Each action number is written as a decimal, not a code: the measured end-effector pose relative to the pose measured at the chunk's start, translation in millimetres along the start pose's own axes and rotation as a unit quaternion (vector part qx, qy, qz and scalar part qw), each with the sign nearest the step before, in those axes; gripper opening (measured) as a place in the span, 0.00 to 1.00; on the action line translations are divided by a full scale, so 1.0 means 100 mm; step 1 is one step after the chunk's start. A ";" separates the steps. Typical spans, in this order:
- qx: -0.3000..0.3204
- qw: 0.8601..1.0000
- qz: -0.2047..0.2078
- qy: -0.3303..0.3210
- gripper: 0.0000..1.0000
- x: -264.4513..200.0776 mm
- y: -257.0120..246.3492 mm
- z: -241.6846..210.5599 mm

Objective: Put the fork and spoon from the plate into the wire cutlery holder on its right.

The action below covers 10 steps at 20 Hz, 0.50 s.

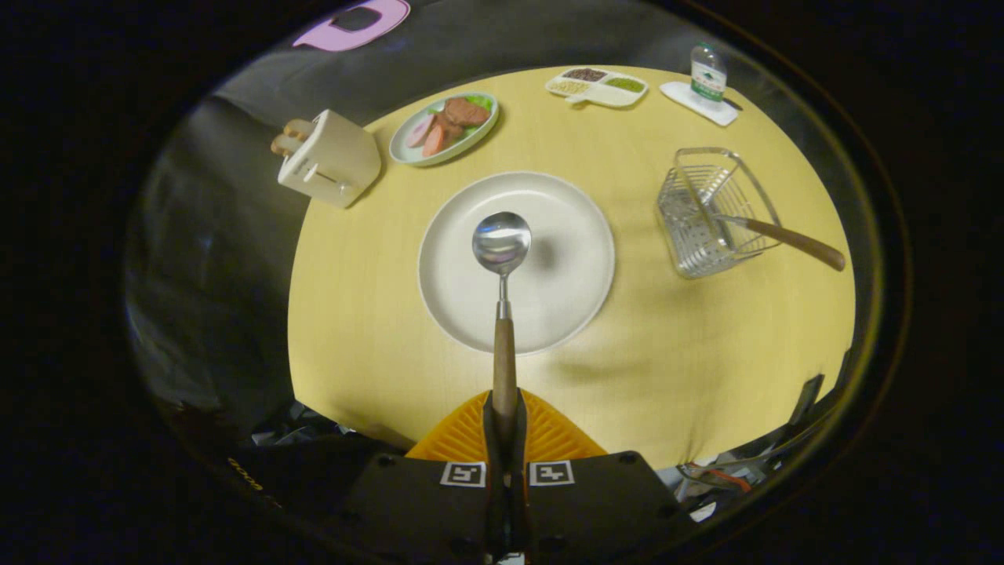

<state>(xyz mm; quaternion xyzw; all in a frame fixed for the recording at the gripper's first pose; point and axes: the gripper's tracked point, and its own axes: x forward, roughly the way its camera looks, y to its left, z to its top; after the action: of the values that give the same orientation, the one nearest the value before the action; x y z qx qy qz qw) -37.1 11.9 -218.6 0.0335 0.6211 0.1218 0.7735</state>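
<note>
Over the yellow table (376, 314) and the pale plate (565, 259), we should carry the load toward two o'clock, tip its bowl down and lower it into the wire cutlery holder (710, 212), where a wooden-handled piece, probably the fork (792, 242), already leans. Our gripper (506, 428) pinches the spoon (502, 314) by its wooden handle, shiny bowl at twelve.

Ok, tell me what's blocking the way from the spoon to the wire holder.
Nothing visible. The fingers are shut on the spoon over the plate, and only bare table lies between it and the wire holder, where the fork already leans.
</note>
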 end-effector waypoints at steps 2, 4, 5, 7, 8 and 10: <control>0.008 1.000 -0.016 -0.011 0.06 -0.15 -0.18 0.09; 0.018 0.999 -0.028 -0.020 0.06 -0.29 -0.36 0.18; 0.023 0.999 -0.033 -0.023 0.06 -0.35 -0.44 0.23; 0.031 0.998 -0.045 -0.025 0.06 -0.44 -0.62 0.31; 0.034 0.998 -0.052 -0.025 0.06 -0.47 -0.71 0.35; 0.040 0.997 -0.063 -0.022 0.06 -0.50 -0.88 0.39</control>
<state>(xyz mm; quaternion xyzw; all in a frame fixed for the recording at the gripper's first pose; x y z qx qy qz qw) 4.2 -80.8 -180.4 0.0280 0.6093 0.0474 0.7910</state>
